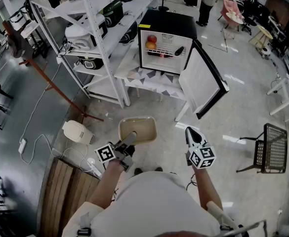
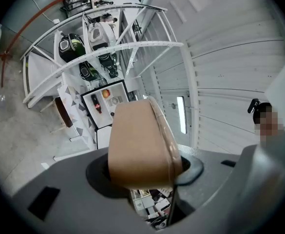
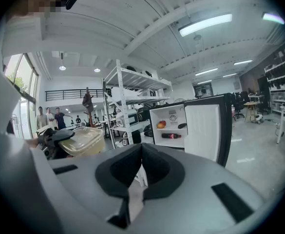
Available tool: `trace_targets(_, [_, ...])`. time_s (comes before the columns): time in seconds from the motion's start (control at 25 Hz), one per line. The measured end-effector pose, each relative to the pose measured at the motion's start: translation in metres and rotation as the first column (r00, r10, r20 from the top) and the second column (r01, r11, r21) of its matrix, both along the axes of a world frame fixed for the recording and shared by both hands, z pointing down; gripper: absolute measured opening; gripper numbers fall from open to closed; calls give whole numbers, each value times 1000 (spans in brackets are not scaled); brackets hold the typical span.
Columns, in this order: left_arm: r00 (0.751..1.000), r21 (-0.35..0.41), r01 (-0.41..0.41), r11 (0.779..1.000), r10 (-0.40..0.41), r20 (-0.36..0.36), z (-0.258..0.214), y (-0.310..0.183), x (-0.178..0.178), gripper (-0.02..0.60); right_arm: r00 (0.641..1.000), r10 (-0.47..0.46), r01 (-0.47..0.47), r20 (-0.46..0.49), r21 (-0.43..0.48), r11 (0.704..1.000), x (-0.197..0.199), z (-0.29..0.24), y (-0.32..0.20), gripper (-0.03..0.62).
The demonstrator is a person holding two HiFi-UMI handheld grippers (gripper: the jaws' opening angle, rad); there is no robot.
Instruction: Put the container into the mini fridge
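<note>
No words, brand names or numbers can be read anywhere. A yellow sticker [image 1: 144, 26] sits at the top left corner of the mini fridge [image 1: 169, 19], its print too small to make out. The bottle [image 3: 173, 135] on the fridge shelf carries a red label, too blurred to read. The left marker cube [image 1: 104, 153] on the left hand-held gripper [image 1: 130, 138] and the right marker cube [image 1: 202, 157] on the right hand-held gripper [image 1: 190, 131] bear black-and-white square patterns, no letters
</note>
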State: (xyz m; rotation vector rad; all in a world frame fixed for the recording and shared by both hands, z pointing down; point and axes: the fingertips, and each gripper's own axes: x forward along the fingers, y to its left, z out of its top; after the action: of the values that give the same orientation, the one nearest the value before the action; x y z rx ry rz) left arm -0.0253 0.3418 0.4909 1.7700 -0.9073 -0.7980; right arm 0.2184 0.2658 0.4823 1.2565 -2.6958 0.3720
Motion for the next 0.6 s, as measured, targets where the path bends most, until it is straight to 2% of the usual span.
trace_targets(0.6, [1000, -2, 11, 1000, -11, 10, -1, -10, 12, 202, 1000, 8, -8, 21, -7, 1000, 17, -1, -14, 6])
